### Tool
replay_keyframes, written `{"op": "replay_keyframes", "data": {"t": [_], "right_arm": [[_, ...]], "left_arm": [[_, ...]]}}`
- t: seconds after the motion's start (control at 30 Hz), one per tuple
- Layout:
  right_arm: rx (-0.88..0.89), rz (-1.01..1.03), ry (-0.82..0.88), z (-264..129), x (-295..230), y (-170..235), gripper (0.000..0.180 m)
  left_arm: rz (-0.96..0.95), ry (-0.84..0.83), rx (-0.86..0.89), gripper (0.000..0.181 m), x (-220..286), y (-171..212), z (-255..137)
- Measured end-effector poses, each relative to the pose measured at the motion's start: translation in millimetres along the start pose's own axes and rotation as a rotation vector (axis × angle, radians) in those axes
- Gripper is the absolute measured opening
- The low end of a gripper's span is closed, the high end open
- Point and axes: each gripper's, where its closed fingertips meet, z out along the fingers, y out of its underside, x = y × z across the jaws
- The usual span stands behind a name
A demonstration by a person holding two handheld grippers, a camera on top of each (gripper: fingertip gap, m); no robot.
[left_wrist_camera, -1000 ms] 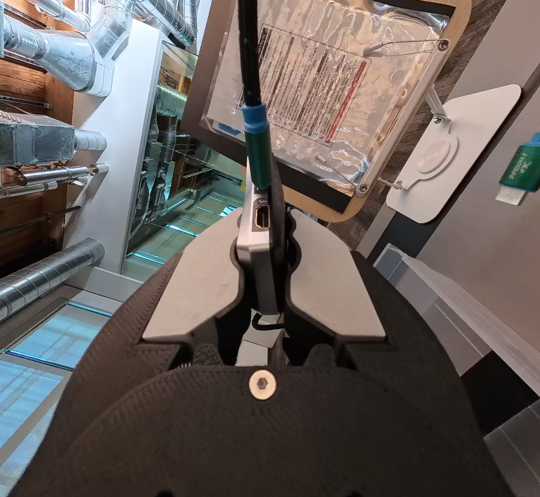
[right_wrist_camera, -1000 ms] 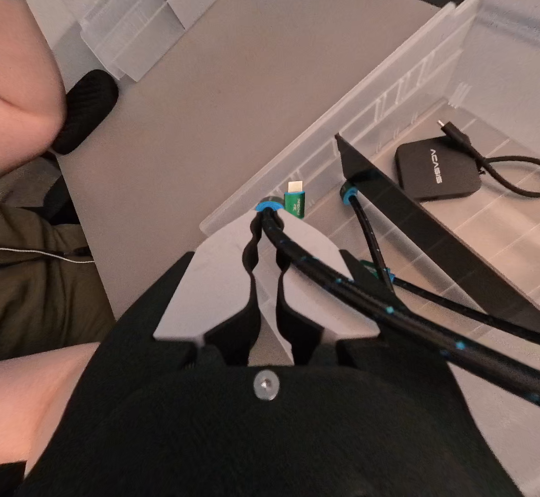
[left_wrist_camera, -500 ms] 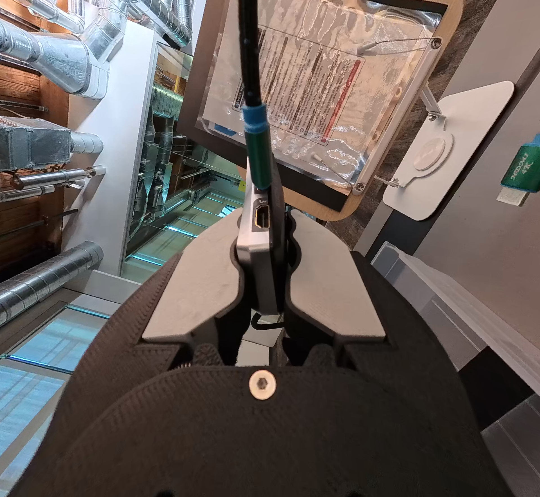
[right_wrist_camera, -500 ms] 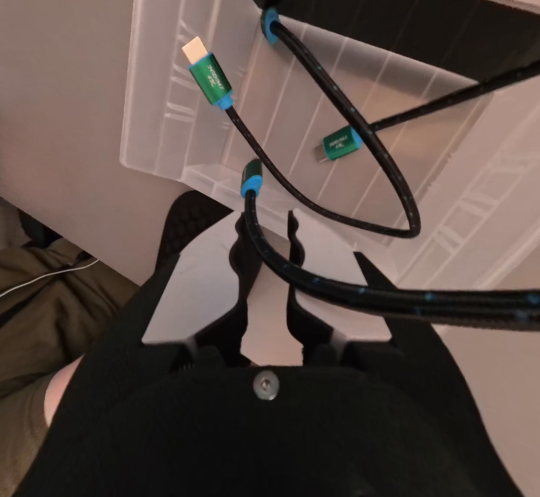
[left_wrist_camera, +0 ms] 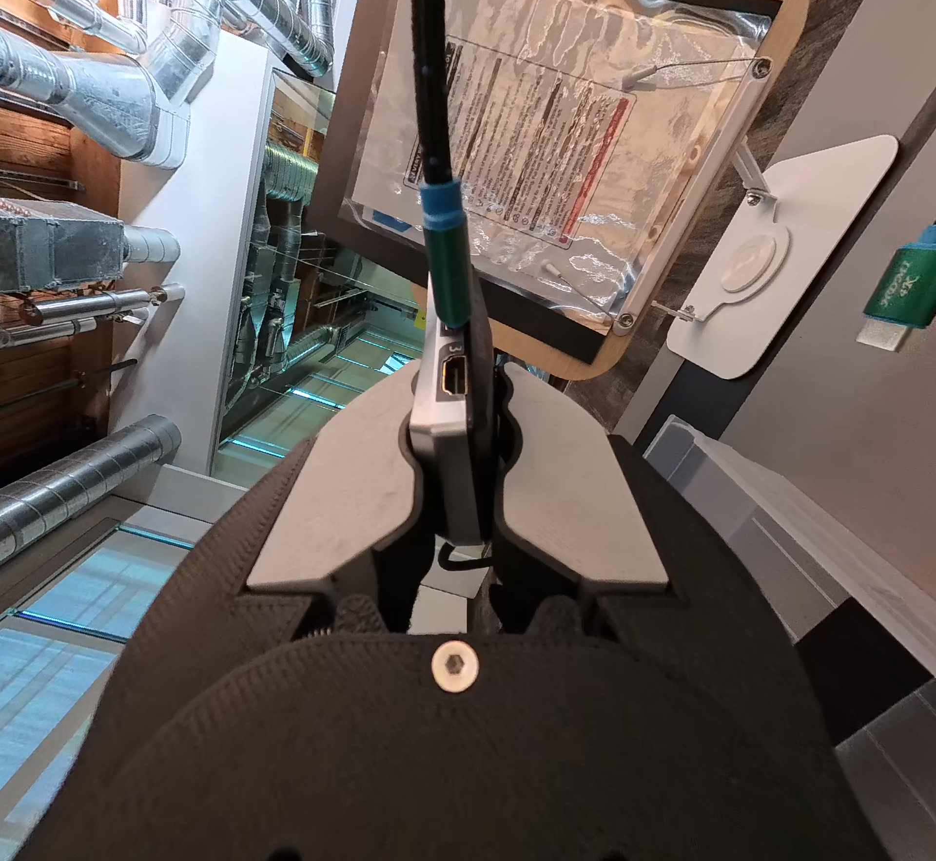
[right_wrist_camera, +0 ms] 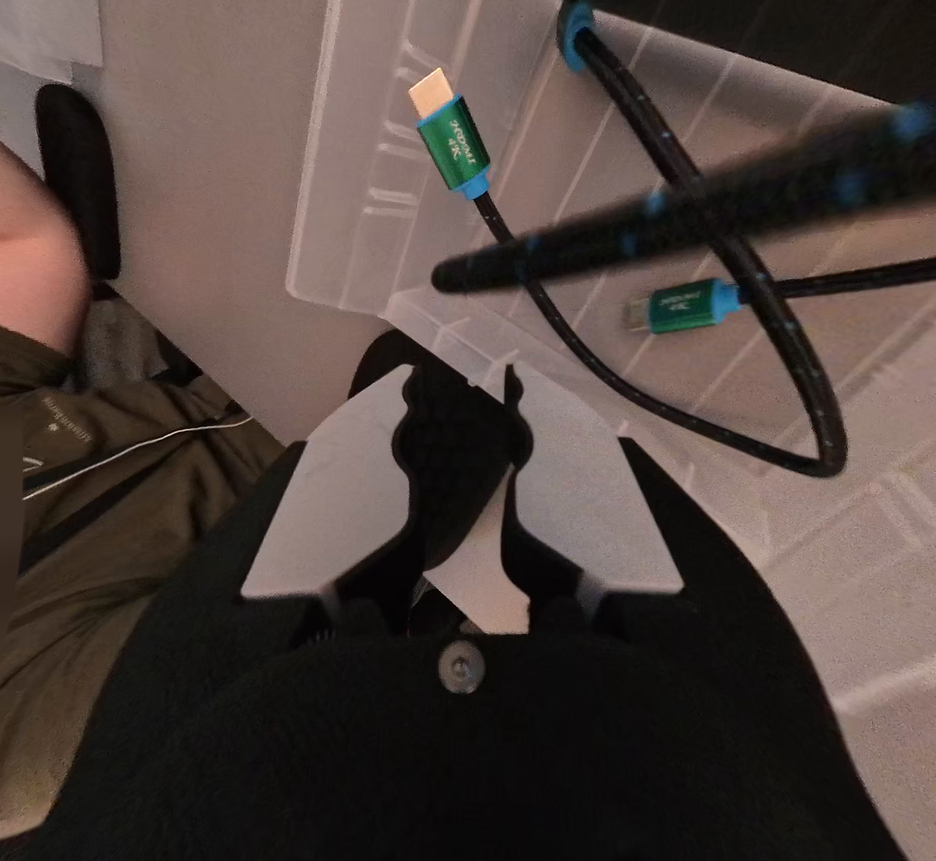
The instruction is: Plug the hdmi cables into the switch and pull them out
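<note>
Left gripper [left_wrist_camera: 458, 411] clamped on the rigid, light HDMI switch [left_wrist_camera: 445, 437], one green plug [left_wrist_camera: 445, 275] seated above its empty port; right gripper [right_wrist_camera: 461, 396], jaws parted and empty, near the loose HDMI plug [right_wrist_camera: 452, 148] over the clear bin [right_wrist_camera: 354, 128]—likely best held by its stiff metal shell, not the braided cable.

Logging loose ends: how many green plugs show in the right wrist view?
2. One plug, gold tip bare, shows against the bin wall; the other plug lies on the bin floor, farther right. A blue collar at the black divider may hide a third.
</note>
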Motion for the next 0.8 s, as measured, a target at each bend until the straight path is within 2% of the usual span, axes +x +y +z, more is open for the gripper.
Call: {"op": "replay_keyframes", "data": {"t": [0.17, 0.33, 0.43, 0.5, 0.6, 0.67, 0.8], "right_arm": [[0.217, -0.017, 0.242, -49, 17, -11, 0.031], [0.570, -0.436, 0.677, -108, 35, -69, 0.037], [0.600, -0.519, 0.916, -120, 67, -89, 0.048], [0.577, -0.480, 0.939, -113, 86, -99, 0.056], [0.615, -0.470, 0.871, -93, 98, -121, 0.040], [0.624, -0.512, 0.833, -80, 98, -134, 0.036], [0.514, -0.572, 0.923, -67, 106, -148, 0.037]], "left_arm": [[0.004, 0.002, -0.003, 0.022, 0, 1, 0], [0.016, 0.008, 0.000, 0.022, 3, -1, 0], [0.020, 0.013, 0.000, 0.022, 5, -1, 0], [0.021, 0.015, 0.001, 0.022, 6, -2, 0], [0.024, 0.018, 0.002, 0.022, 7, -2, 1], [0.031, 0.021, 0.004, 0.022, 9, -3, 1], [0.044, 0.026, 0.009, 0.022, 13, -6, 3]]}}
